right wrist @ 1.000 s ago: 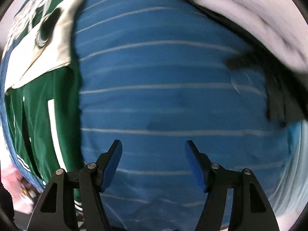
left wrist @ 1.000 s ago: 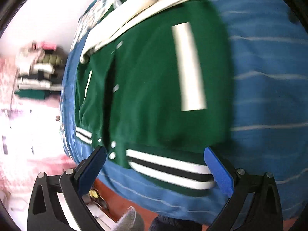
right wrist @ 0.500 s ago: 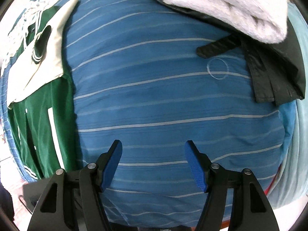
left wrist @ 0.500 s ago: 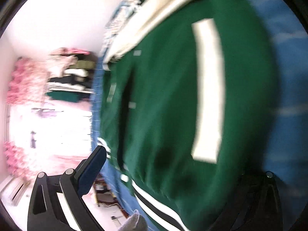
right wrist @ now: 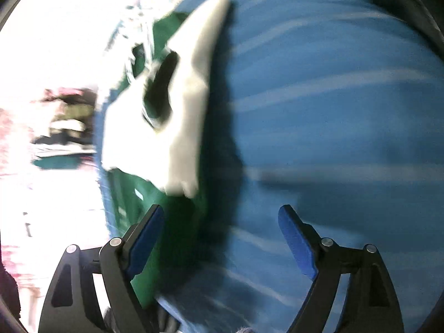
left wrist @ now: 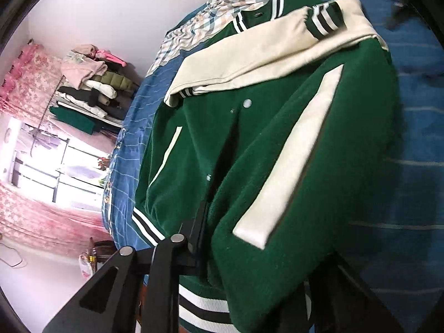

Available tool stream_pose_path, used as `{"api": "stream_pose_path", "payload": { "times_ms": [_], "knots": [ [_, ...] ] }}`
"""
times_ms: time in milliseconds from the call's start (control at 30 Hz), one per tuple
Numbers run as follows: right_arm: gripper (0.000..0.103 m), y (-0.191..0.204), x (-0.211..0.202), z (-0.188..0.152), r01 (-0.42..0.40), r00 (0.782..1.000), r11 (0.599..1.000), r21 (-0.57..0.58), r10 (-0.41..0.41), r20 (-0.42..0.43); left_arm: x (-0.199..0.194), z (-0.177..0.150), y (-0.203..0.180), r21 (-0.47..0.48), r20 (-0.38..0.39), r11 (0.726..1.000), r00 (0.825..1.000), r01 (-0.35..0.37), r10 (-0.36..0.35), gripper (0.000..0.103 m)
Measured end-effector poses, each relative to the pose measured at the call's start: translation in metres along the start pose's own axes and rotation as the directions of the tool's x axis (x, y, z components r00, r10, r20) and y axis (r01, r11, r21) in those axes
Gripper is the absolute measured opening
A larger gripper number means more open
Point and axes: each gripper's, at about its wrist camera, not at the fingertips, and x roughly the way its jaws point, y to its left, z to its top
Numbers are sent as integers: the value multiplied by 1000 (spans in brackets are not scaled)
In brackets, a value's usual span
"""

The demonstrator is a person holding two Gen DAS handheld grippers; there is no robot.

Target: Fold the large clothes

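Note:
A green varsity jacket (left wrist: 277,144) with cream sleeves (left wrist: 263,55) and striped hem lies on a blue striped bedspread (left wrist: 410,138). My left gripper (left wrist: 258,263) is shut on the jacket's lower hem corner; green cloth covers the fingertips and bunches over the jaws. In the right wrist view the jacket (right wrist: 177,222) shows blurred at the left, its cream sleeve (right wrist: 188,88) folded across it. My right gripper (right wrist: 220,241) is open and empty, its left finger over the jacket's edge, the right over the bedspread (right wrist: 333,111).
A checked cloth (left wrist: 222,14) lies beyond the jacket's collar. A rack with stacked folded clothes (left wrist: 88,88) stands by pink curtains (left wrist: 33,66) and a bright window at the left. The bed edge runs along the jacket's left side.
My left gripper moved onto the jacket's hem and shut on it, lifting the cloth. My right gripper swung left toward the jacket, staying open.

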Motion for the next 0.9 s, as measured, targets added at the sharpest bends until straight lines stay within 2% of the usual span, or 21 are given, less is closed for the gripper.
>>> {"api": "stream_pose_path", "payload": {
  "times_ms": [133,267,300,333,400,433,500,567,633,667,733,767,833,900],
  "knots": [
    [90,5,22,48,-170,985,983,65,167,49,-1,6,13,5,-5,999,999,47,-47,21],
    [91,12,62,85,-168,986,977,130,169,7,12,14,29,-3,-2,996,996,92,-92,21],
    [86,16,75,89,-174,984,974,142,178,-14,15,16,33,-6,-2,994,994,107,-107,21],
    [58,20,83,91,-179,983,973,146,184,-20,19,17,39,-14,-4,992,992,126,-126,21],
    [29,39,94,96,-73,996,986,152,80,-35,26,20,52,-31,-16,986,987,161,-162,20],
    [25,45,93,96,-45,998,987,155,50,-29,29,21,59,-43,-19,982,982,185,-186,21],
    [21,70,81,97,-10,1000,986,166,11,-10,34,24,79,-74,-24,969,971,237,-239,21],
    [19,111,66,94,10,1000,993,122,-13,22,40,27,105,-111,-31,949,953,296,-301,20],
    [19,154,55,94,33,998,996,84,-37,43,48,31,136,-157,-41,924,932,349,-359,21],
    [19,189,54,93,50,997,997,54,-53,54,54,32,152,-180,-47,912,923,368,-381,21],
    [19,235,50,89,95,994,995,11,-95,52,71,34,188,-247,-64,878,897,410,-437,22],
    [19,272,65,88,145,989,989,-32,-144,45,83,34,208,-294,-71,856,884,425,-463,22],
    [19,316,84,91,231,973,969,-88,-229,35,108,31,240,-374,-74,816,862,441,-501,24],
    [19,366,133,90,324,945,934,-152,-326,14,139,24,266,-437,-87,795,860,421,-503,24]
  ]
}}
